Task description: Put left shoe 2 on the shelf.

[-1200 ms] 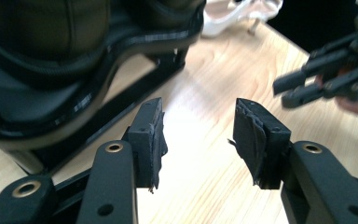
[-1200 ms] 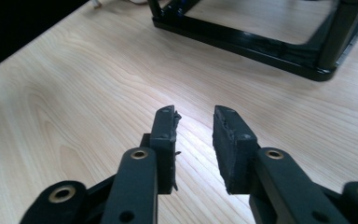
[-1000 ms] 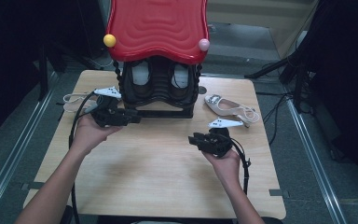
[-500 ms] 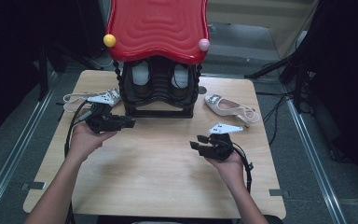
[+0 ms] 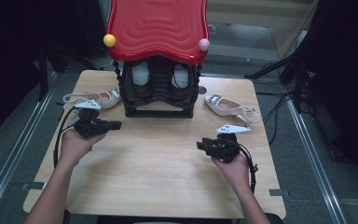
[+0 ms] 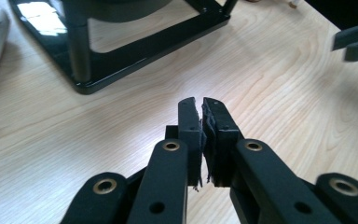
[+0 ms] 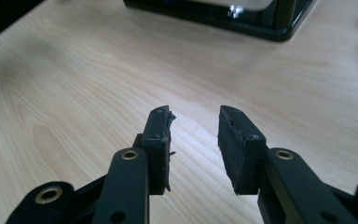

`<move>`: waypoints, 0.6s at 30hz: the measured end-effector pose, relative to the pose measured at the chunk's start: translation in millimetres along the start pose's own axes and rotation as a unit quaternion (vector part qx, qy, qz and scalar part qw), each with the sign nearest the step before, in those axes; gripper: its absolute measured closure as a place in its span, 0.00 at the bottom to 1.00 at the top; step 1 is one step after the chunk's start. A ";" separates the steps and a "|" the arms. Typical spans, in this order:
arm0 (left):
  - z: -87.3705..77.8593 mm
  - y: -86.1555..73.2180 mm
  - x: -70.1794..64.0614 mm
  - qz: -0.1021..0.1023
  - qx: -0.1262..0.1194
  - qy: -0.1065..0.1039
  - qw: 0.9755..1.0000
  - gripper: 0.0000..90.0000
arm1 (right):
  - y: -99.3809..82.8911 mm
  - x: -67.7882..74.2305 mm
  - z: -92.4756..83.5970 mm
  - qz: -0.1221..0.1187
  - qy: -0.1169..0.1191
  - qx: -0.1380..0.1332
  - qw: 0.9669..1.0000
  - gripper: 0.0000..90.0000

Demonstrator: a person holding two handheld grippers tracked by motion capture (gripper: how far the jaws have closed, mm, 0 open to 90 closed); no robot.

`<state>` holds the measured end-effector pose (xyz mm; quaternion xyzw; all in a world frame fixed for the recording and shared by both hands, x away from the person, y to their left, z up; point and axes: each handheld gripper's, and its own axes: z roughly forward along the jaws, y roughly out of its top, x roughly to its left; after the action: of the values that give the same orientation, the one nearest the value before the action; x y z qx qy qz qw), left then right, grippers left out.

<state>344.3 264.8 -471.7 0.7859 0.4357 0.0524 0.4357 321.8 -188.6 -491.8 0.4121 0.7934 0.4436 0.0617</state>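
black rack (image 5: pixel 158 93) between shoes (both pale), wooden table (image 5: pixel 154 158)

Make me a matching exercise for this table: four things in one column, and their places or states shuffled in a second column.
1. left gripper
2. right gripper
3. shoe rack
4. pale shoe with ankle strap

A. red wavy top
B. jaws apart, nothing between
C. lies right of the rack
D. jaws just closed together, empty

Pairs: 1-D, 2-B, 3-A, 4-C

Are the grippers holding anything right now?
No, nothing. The left gripper has just closed on empty air, and the right gripper has a gap with only bare table behind it.
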 end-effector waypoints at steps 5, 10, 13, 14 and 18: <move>-2.2 -6.2 8.5 -0.003 0.000 0.013 1.000 0.99 | -2.2 -1.8 0.1 -0.010 -0.015 0.003 1.000 0.65; -5.3 -11.3 19.1 -0.011 0.002 0.026 1.000 0.98 | -7.1 -4.4 4.4 -0.020 -0.017 0.008 1.000 0.64; -8.8 -13.4 24.5 -0.018 -0.002 0.033 0.999 0.98 | -8.8 -3.7 9.1 -0.025 -0.015 0.022 0.999 0.65; -9.6 -14.0 25.9 -0.019 -0.004 0.038 0.999 0.98 | -9.0 -3.3 10.2 -0.023 -0.015 0.024 0.999 0.65; -13.7 -18.2 34.5 -0.027 -0.006 0.046 0.999 0.98 | -9.2 -2.5 13.4 -0.034 -0.021 0.031 0.999 0.65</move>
<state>347.5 303.1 -486.9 0.7679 0.4763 0.0794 0.4210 324.1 -184.1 -507.5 0.3960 0.8187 0.4080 0.0804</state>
